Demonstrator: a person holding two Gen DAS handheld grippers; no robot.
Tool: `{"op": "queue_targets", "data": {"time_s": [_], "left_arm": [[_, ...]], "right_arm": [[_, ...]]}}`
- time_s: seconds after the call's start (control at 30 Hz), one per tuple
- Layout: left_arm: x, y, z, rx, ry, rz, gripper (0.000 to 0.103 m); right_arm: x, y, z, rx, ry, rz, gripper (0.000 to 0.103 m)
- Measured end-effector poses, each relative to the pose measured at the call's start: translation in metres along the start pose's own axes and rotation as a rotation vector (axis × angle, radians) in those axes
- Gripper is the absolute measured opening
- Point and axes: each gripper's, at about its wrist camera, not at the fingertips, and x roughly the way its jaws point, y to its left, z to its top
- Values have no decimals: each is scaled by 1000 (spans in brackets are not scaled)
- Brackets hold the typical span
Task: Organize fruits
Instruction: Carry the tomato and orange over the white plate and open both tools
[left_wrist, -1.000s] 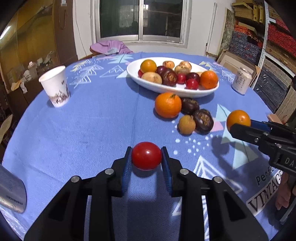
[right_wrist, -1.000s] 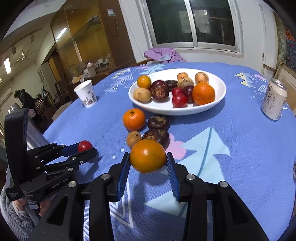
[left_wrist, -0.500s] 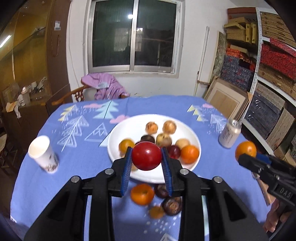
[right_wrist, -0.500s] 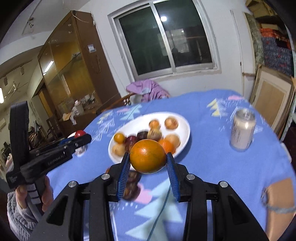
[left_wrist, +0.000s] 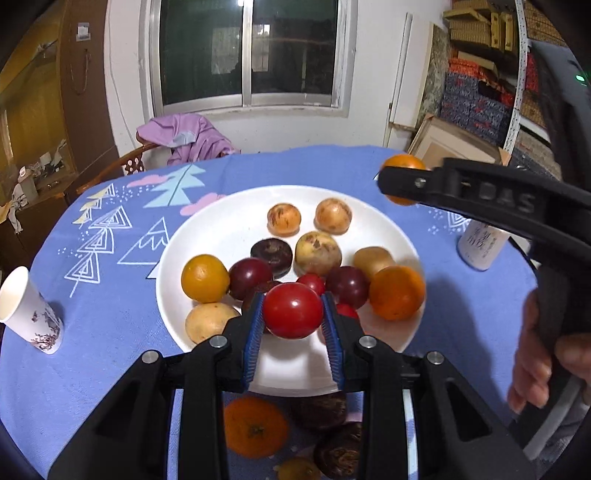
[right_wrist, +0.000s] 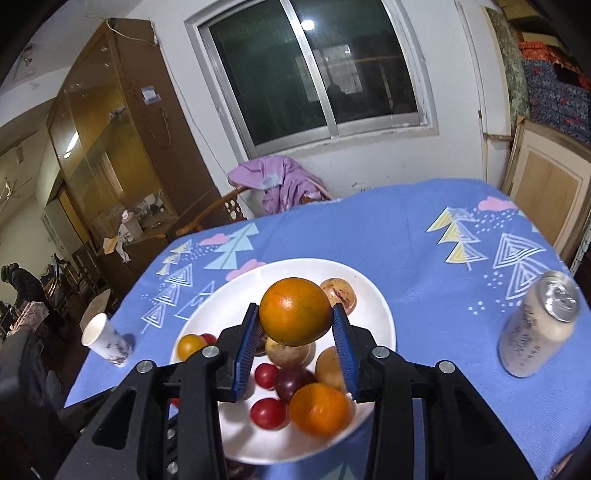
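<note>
My left gripper (left_wrist: 292, 313) is shut on a red tomato (left_wrist: 292, 310) and holds it above the near part of the white plate (left_wrist: 229, 225), which holds several fruits. My right gripper (right_wrist: 294, 316) is shut on an orange (right_wrist: 294, 311) above the same plate (right_wrist: 373, 299). In the left wrist view the right gripper and its orange (left_wrist: 402, 162) hang over the plate's far right rim. An orange (left_wrist: 255, 428) and dark fruits (left_wrist: 338, 456) lie on the blue cloth in front of the plate.
A paper cup (left_wrist: 27, 314) stands at the left of the round table, also in the right wrist view (right_wrist: 105, 339). A drink can (right_wrist: 537, 328) stands at the right. A chair with a purple garment (left_wrist: 188, 138) is behind the table.
Both grippers have risen from the cloth with their fruits and moved forward over the plate. The right gripper has swung in over the plate's far right rim.
</note>
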Motion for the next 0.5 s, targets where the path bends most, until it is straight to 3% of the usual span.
{"op": "queue_targets", "data": {"time_s": [0.23,0.5], "left_arm": [[32,-2,-8,11,62,-20,30],[32,-3,-8,10,53,-19,31]], "right_arm": [[47,-17,-1,6,86,-40,40],[69,-21,-11,10,130,-51,40]]}}
